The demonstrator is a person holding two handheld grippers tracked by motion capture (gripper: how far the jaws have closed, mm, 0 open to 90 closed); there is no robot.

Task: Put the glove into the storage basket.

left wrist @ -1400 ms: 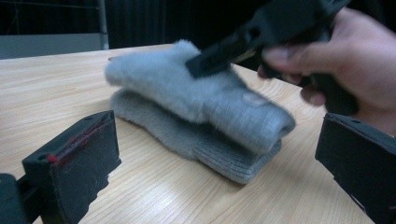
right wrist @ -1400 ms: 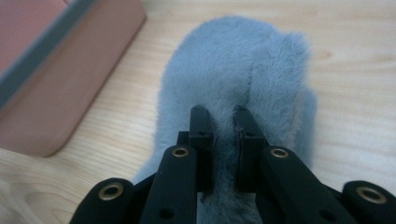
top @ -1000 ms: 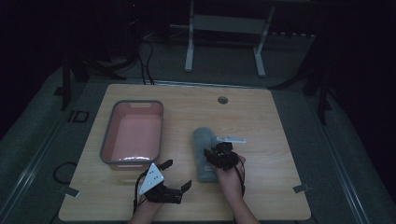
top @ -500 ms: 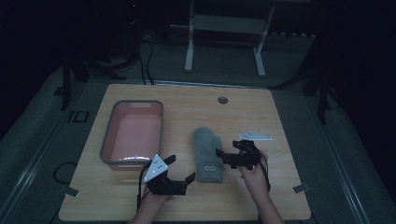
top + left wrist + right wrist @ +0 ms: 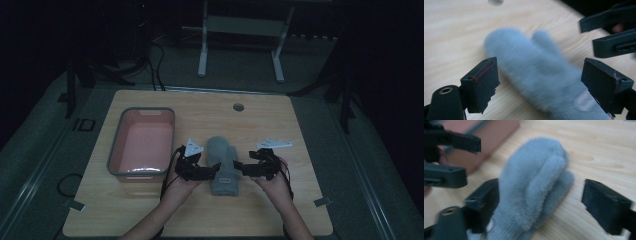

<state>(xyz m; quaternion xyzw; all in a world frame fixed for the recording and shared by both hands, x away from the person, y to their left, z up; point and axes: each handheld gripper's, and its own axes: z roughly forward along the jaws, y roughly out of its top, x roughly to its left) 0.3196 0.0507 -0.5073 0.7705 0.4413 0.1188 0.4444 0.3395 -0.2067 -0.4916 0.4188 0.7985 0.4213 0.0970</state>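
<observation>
Now both grippers bracket the grey fuzzy mitten (image 5: 223, 165).
Left gripper (image 5: 209, 172) has closed in on its cuff since a second ago, right gripper (image 5: 241, 168) swung opposite; both jaws apart, nothing gripped. Mitten lies flat just right of the pink bin (image 5: 142, 172); a two-sided pickup looks next.

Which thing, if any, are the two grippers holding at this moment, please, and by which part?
Nothing is held. Both the left gripper and the right gripper are open at the cuff end of the grey mitten, which lies flat on the table.
</observation>
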